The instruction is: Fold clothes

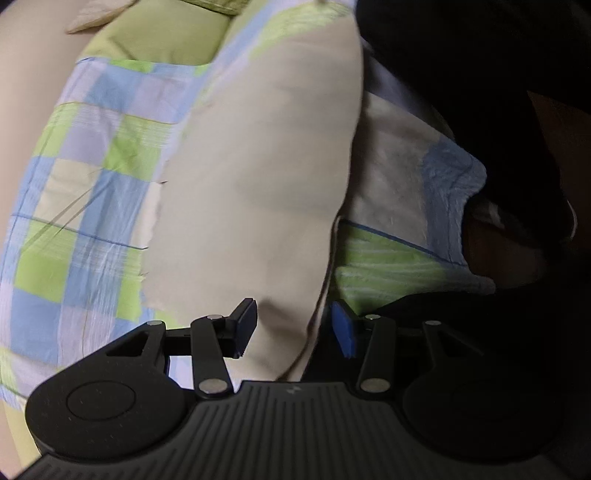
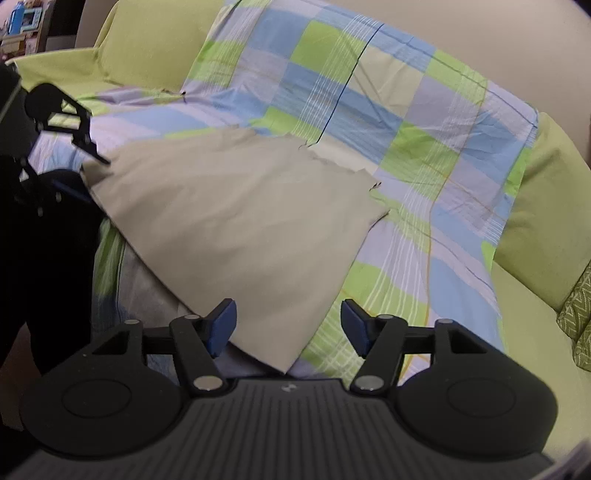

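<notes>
Nearest to both cameras are the grippers themselves: the right gripper [image 2: 288, 325] has its jaws spread, with the near corner of the beige cloth [image 2: 236, 214] lying between them but not pressed by the pads, and the left gripper [image 1: 293, 325] is the same, jaws apart around a standing fold of this cloth with nothing pinched. The cloth lies folded on a checked sheet [image 2: 406, 122] in blue, green and white, which covers a green sofa [image 2: 546, 221]. What could go wrong, I think, comes mostly from this soft and sloping seat (it is not a firm worktop): the upper layer is held by nothing, so it may slide down or open again, and its far edge, which looks ragged, may end not in line with the layer below. If the jaws close now without care, they could catch the sheet together with the cloth and pull it out of place. The left side hangs over the front edge of the seat, where the cloth can slip toward the dark floor. Behind the sofa is a plain pale wall, and far at the left a small shelf [image 2: 22, 26] with colourful things, too small to name.
</notes>
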